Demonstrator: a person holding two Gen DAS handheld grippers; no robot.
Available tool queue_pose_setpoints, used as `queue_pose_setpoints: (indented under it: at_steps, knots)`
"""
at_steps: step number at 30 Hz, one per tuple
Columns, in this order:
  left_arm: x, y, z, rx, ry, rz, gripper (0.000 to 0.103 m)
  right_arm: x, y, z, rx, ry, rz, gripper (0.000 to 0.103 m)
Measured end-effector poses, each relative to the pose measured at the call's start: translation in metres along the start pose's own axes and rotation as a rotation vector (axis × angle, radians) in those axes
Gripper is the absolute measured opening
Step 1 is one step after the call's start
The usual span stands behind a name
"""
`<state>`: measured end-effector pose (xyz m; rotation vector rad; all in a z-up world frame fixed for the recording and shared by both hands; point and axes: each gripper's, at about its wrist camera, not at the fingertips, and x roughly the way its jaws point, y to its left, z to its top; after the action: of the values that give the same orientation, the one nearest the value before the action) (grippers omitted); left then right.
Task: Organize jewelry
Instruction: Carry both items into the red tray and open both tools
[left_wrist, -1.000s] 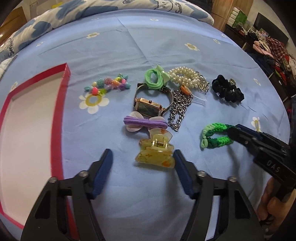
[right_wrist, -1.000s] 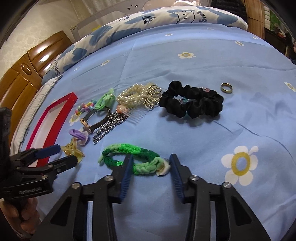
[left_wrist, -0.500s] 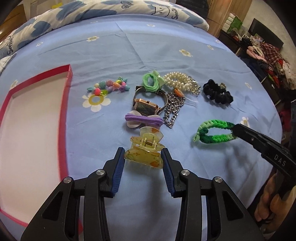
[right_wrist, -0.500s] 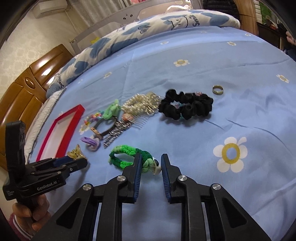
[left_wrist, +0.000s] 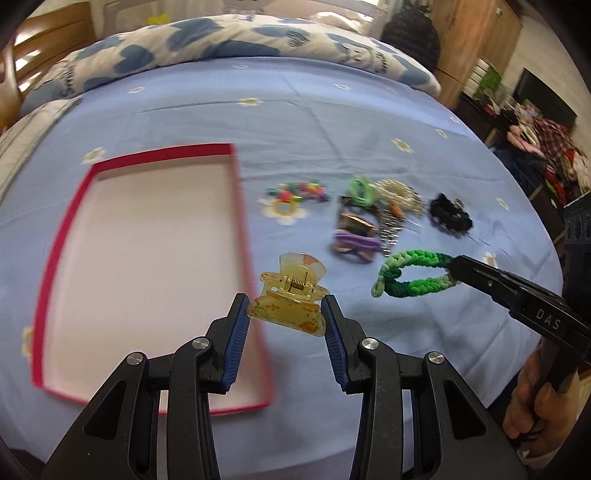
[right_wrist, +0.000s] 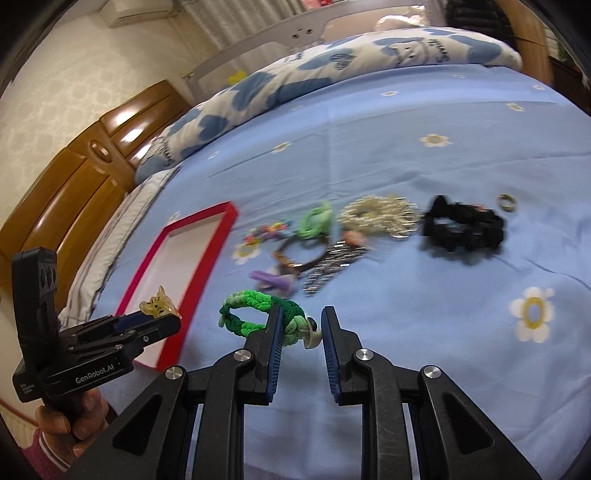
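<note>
My left gripper (left_wrist: 286, 314) is shut on a yellow claw hair clip (left_wrist: 290, 297), which hangs above the blue bedsheet near the right rim of the red-edged tray (left_wrist: 236, 206). My right gripper (right_wrist: 301, 326) is shut on a green braided hair tie (right_wrist: 258, 312), also lifted off the sheet. In the left wrist view the green braided hair tie (left_wrist: 413, 271) hangs from the right gripper (left_wrist: 456, 267) to the right of the clip. In the right wrist view the left gripper (right_wrist: 164, 321) holds the clip (right_wrist: 159, 306) beside the tray (right_wrist: 225, 229).
On the sheet lie a bead string (left_wrist: 299, 192), a green tie (left_wrist: 360, 190), a pearl comb (left_wrist: 399, 195), a watch (left_wrist: 356, 223), a purple bow (left_wrist: 356, 245), a black scrunchie (left_wrist: 448, 216) and a ring (right_wrist: 506, 203). A quilt (left_wrist: 221, 48) lies behind; a wooden headboard (right_wrist: 74, 177) stands left.
Both grippers closed on their items and lifted them off the sheet. The left gripper carried the clip leftwards to the tray's rim; the right raised the green tie.
</note>
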<state>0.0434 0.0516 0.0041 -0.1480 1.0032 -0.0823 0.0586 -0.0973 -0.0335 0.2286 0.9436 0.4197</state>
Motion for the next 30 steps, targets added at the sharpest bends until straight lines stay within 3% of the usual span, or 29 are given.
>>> queue_pose_setpoints:
  at_steps: [15, 22, 30]
  knots:
    - [-0.021, 0.105, -0.015, -0.153, -0.005, 0.16, 0.038, 0.064, 0.116, 0.01, -0.173, 0.092, 0.179, 0.021]
    - [-0.009, 0.132, -0.021, -0.175, 0.041, 0.196, 0.038, 0.099, 0.151, 0.001, -0.249, 0.178, 0.195, 0.021]
    - [0.012, 0.145, -0.027, -0.199, 0.107, 0.203, 0.038, 0.125, 0.165, -0.003, -0.304, 0.262, 0.167, 0.021]
